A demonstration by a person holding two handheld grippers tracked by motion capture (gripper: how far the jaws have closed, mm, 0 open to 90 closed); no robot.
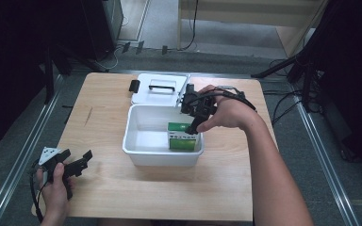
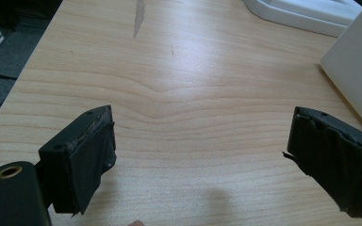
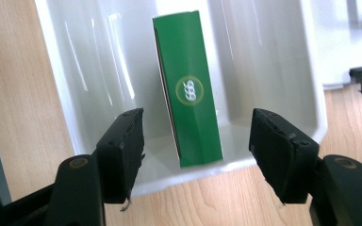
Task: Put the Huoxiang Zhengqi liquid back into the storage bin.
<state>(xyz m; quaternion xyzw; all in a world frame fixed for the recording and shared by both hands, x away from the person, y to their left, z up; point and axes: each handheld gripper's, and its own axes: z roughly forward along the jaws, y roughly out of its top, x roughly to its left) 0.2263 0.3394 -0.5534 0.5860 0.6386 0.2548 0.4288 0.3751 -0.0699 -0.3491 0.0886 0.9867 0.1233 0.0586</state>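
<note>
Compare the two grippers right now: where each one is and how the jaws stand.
The right gripper hangs over the white bin, jaws either side of the green box without touching it; the left gripper sits by the table's near-left corner over bare wood. The left's jaws stand wider than the right's. Both are open and hold nothing.

- We see the surface [image 1: 122, 188] evenly lit from above, its surroundings dark.
- Glare streaks the white bin [image 3: 99, 70] walls.
- A pale sheen crosses the wood; near tool edges look soft.
</note>
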